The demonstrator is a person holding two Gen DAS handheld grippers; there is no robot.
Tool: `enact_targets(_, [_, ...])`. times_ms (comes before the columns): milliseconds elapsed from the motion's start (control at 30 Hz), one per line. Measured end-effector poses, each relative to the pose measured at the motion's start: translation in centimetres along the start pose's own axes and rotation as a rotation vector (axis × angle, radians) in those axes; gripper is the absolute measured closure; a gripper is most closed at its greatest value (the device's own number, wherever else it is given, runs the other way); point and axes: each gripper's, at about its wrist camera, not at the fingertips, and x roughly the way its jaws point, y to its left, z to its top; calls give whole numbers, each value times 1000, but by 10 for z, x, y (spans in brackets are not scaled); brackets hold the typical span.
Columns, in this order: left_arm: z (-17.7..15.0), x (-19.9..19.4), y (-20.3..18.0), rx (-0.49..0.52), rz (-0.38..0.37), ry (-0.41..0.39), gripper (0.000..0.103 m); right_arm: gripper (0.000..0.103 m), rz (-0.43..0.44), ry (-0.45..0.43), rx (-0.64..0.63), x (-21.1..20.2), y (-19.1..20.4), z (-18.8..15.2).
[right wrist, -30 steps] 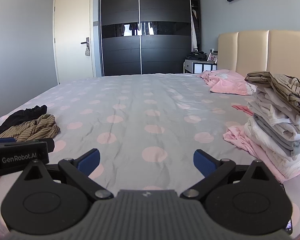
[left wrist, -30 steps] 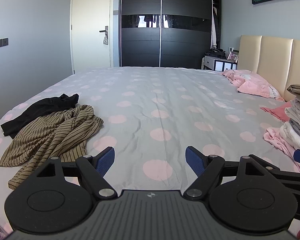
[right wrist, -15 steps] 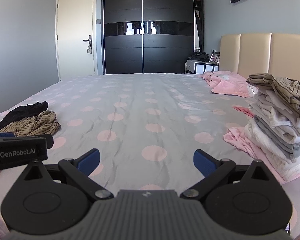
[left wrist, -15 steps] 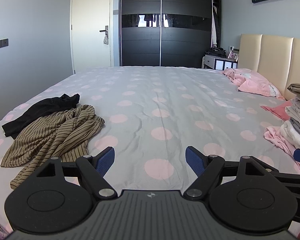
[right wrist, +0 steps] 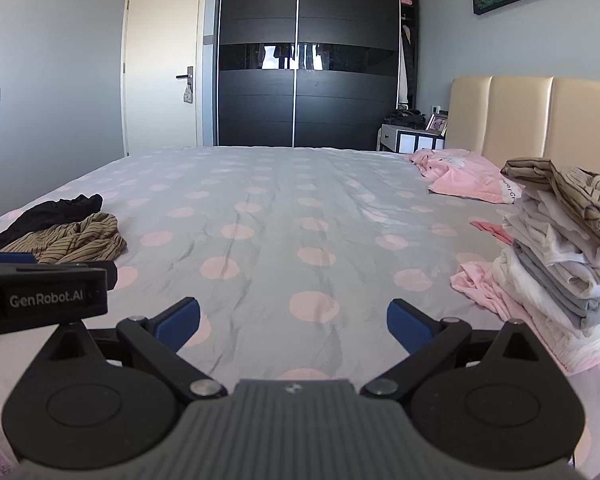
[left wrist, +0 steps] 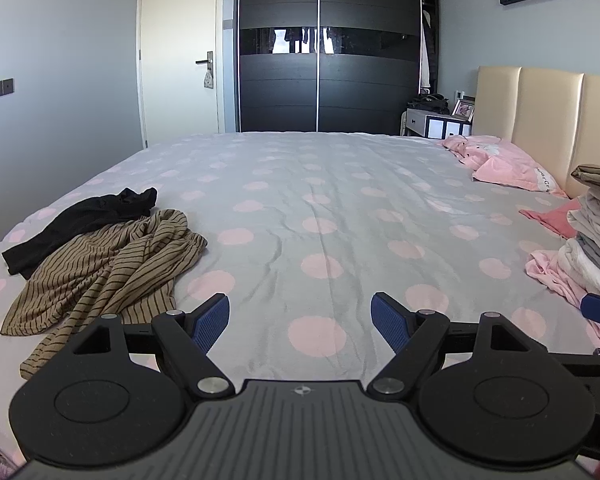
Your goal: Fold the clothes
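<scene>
I hold both the left gripper and right gripper spread apart, empty, above the bed; striped shirt lies left.

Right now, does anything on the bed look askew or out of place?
Mostly not. The stack of folded clothes leans a little, its top striped piece draping off one side, and a crumpled pink garment lies at its base. The brown striped garment and black garment lie unfolded. Both grippers hover open, holding nothing.
</scene>
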Motion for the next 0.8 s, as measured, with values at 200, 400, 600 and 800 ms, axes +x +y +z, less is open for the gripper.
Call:
enact_targets(200, [-1, -1, 0, -2, 5, 3, 25, 2, -1, 3, 1, 0, 1, 1])
enact_targets(400, [-1, -1, 3, -10, 17, -5, 25, 2, -3, 11, -3, 1, 2, 0])
enact_targets(600, [-1, 4, 7, 14, 6, 17, 25, 2, -3, 14, -13, 1, 1, -2])
enact_targets(800, [-6, 16, 24, -5, 30, 55, 25, 2, -7, 29, -11, 6, 0, -6])
